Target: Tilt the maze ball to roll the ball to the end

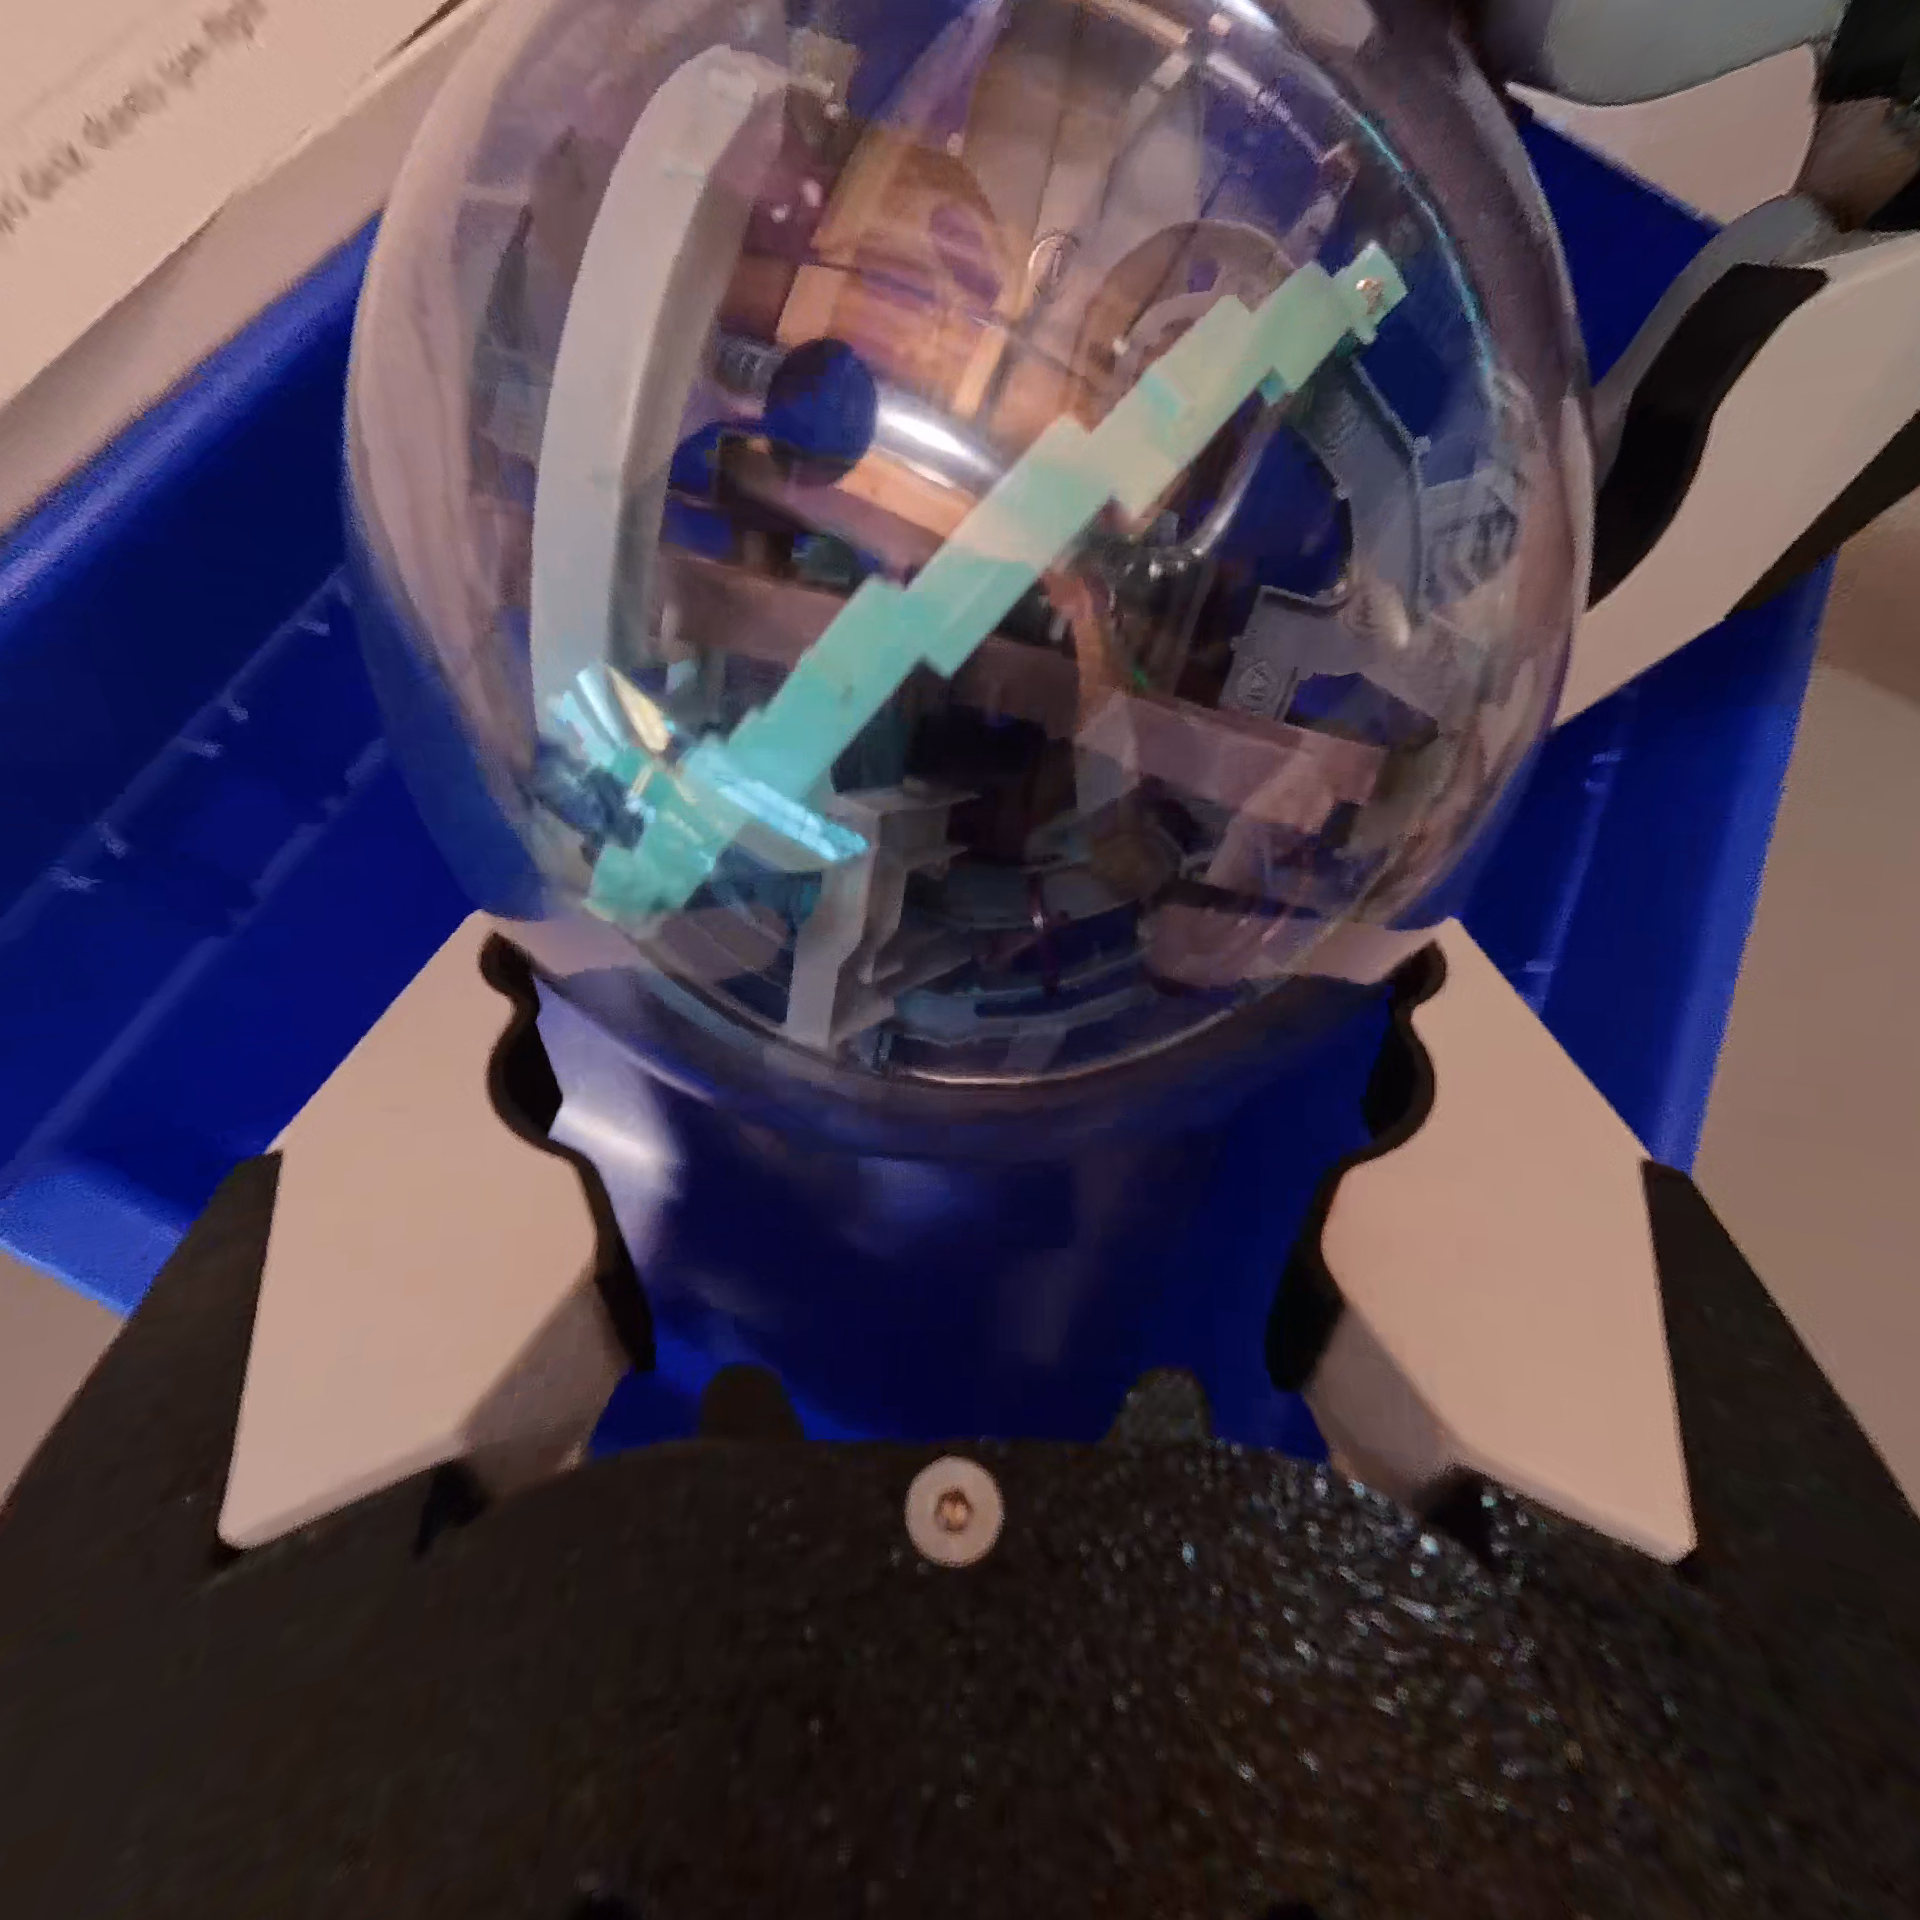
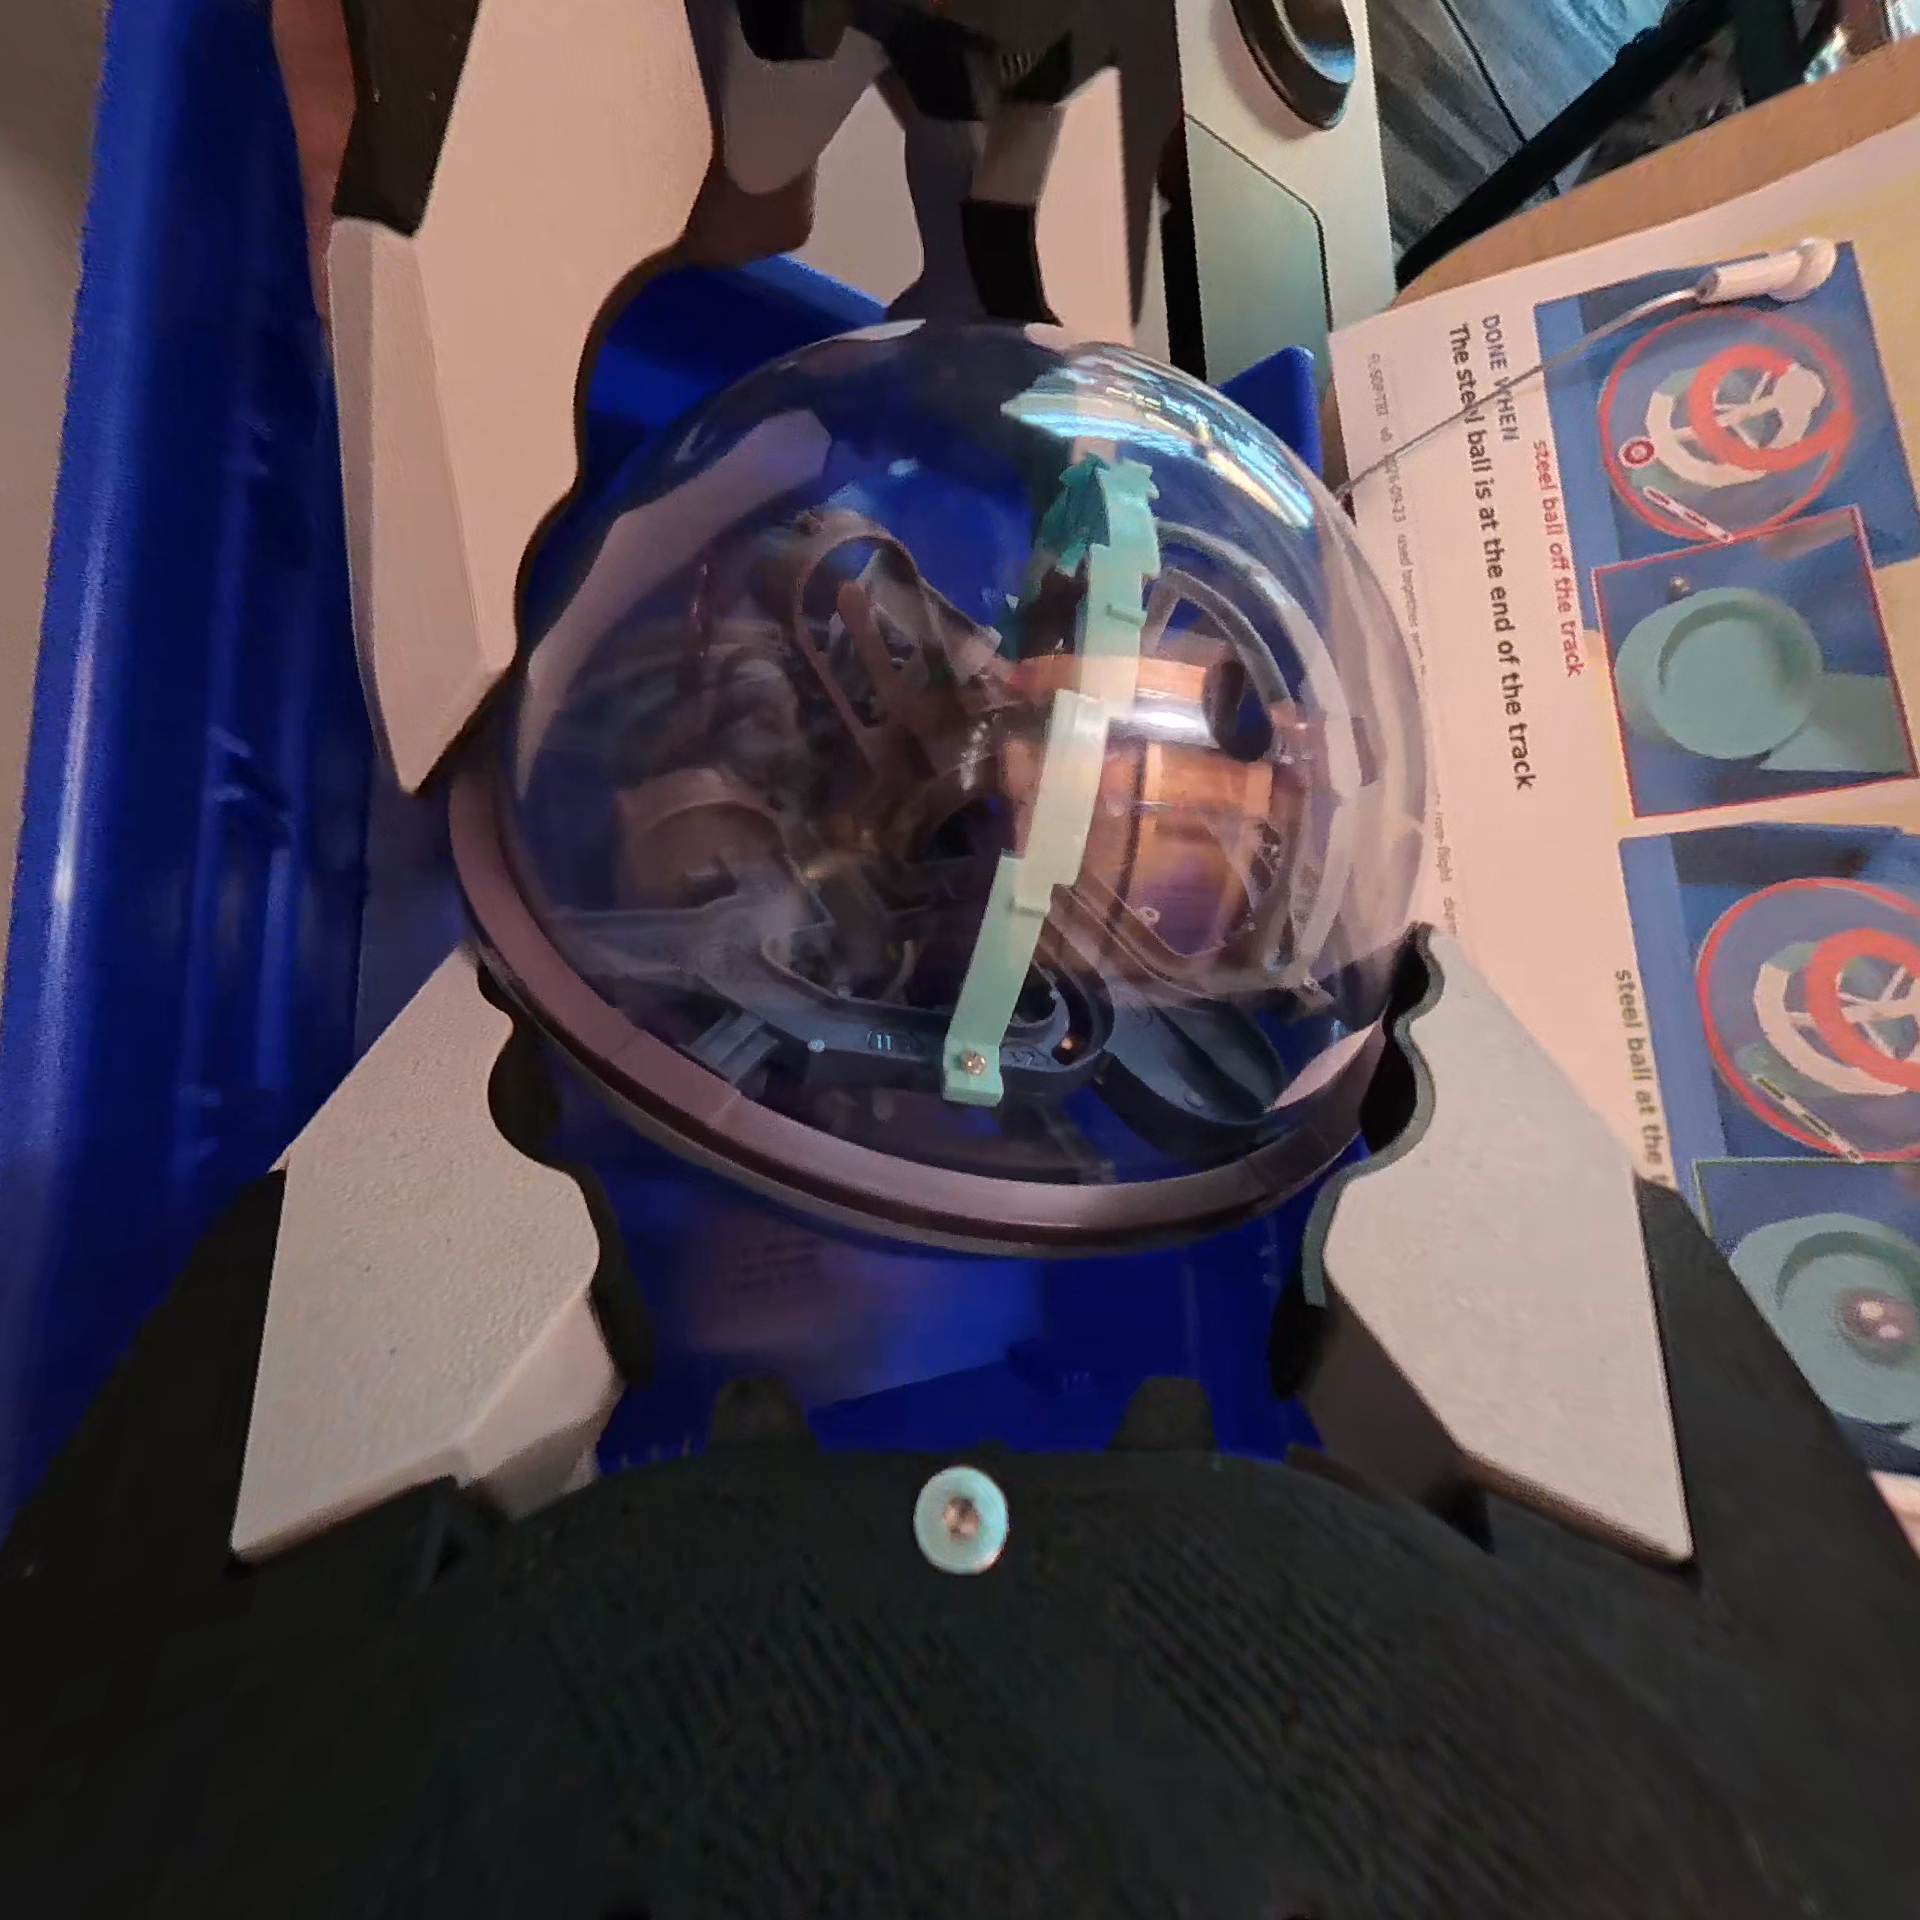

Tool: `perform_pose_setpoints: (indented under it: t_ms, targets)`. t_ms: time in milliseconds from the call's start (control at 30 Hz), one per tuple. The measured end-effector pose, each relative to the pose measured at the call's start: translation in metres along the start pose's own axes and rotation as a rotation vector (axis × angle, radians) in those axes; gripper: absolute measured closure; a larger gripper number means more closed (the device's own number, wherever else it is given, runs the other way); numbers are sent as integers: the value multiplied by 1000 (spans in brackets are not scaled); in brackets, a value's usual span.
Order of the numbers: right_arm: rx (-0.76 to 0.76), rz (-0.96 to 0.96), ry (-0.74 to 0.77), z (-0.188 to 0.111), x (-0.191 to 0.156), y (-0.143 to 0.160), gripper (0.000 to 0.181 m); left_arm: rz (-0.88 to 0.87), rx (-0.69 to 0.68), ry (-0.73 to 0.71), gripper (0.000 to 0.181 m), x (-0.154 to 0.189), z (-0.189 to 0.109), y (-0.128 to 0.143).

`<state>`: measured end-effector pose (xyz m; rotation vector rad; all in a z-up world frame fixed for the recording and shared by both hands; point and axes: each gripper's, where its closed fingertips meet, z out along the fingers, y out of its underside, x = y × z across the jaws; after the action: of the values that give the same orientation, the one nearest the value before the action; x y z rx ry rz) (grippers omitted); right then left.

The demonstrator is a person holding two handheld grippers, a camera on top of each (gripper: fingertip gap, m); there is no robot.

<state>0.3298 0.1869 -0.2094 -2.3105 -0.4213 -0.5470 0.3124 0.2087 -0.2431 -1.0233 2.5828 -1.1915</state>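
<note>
The maze ball is a clear sphere with grey, brown and dark tracks inside and a stepped teal track running across it. It also shows in the right wrist view, with a dark seam ring low on its near side. My left gripper is shut on the sphere's lower near side, with both fingertips against the shell. My right gripper grips it from the opposite side at the seam ring. Each gripper shows behind the ball in the other's view. I cannot make out the small steel ball.
A blue plastic bin lies under the ball and also shows in the right wrist view. A printed sheet with pictures lies to the right on a cardboard surface. A silver stand rises behind the bin.
</note>
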Motion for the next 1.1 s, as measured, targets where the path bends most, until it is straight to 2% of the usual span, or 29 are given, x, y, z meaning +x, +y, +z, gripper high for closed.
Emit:
perform_pose_setpoints:
  t_ms: [33,133,300,433,533,800,933,1100]
  targets:
    - [6,8,-2,-1,1,1,27,-33,-3,31,27,2,-1,1]
    - [-12,40,-24,-2,0,10,29,-155,-5,125,29,6,-2,6]
    - [-132,18,-24,7,-1,26,25,-377,32,271,24,8,-10,-8]
    - [-151,7,-35,9,-1,28,24,-410,-47,287,23,10,-10,-7]
    - [-155,1,-10,9,0,29,23,-382,-46,277,23,10,-10,-7]
    - [-161,-171,156,6,8,31,23,-226,47,149,23,6,-3,-7]
    - [-146,-318,297,2,18,25,23,-97,63,35,23,2,-4,-8]
    - [-68,-440,477,-10,32,10,23,58,140,-111,24,-2,-16,-23]
